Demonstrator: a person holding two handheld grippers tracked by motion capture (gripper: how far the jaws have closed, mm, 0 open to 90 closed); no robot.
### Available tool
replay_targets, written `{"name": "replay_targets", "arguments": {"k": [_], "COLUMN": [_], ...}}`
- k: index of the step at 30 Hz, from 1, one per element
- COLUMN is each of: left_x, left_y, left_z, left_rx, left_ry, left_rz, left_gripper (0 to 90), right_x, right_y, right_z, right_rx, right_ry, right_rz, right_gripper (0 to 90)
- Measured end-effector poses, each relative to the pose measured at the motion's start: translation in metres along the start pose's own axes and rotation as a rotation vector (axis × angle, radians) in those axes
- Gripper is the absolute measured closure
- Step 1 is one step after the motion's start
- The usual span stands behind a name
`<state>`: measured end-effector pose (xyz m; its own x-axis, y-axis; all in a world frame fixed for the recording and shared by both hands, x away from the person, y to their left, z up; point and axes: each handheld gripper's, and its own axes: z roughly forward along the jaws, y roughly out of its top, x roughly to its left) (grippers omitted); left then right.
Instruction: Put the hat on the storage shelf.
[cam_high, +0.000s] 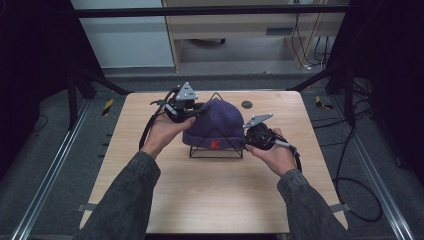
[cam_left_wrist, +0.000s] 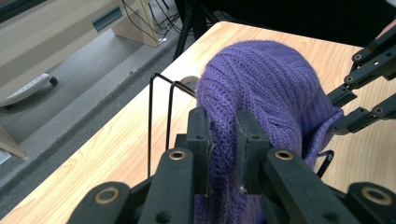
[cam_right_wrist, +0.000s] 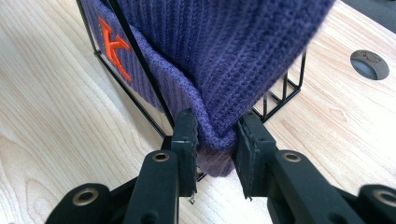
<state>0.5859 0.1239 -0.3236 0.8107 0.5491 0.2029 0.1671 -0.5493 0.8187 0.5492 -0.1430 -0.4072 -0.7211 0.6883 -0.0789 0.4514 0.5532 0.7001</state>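
At centre frame in the high view, a purple knit hat (cam_high: 216, 122) sits draped over a black wire stand (cam_high: 216, 150) on the bench (cam_high: 210, 200). Left of centre, the left gripper (cam_high: 186, 111) meets the hat's upper side; in the left gripper view its fingers (cam_left_wrist: 198, 140) pinch a fold of the knit. Right of centre, the right gripper (cam_high: 252, 137) meets the lower edge; in the right gripper view its fingers (cam_right_wrist: 186, 135) pinch the folded brim, just beside a wire of the stand (cam_right_wrist: 140, 70).

Step in hand, by judgement: both grips are set and the hat is ready to come off the stand. The next move calls for raising both grippers together, keeping the pinch firm, so the brim clears the wires without dragging the light stand along.
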Motion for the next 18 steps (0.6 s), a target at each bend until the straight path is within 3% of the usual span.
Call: {"name": "replay_targets", "arguments": {"k": [9,18], "left_x": [0.0001,-0.0031], "left_y": [-0.0071,-0.0100], "left_z": [0.0007,0.0019], "left_rx": [0.008,0.009], "left_ry": [-0.007,-0.013], "left_rz": [-0.007,-0.002], "left_gripper": [78.1,78.1], "right_x": [0.0015,0.0005], "right_y": [-0.0015,-0.0088], "right_z": [0.0046,0.0091], "right_rx": [0.018,0.031], "right_ry": [0.001,0.008], "right_rz": [-0.006,0.019], "right_gripper": [70.4,69.7]}}
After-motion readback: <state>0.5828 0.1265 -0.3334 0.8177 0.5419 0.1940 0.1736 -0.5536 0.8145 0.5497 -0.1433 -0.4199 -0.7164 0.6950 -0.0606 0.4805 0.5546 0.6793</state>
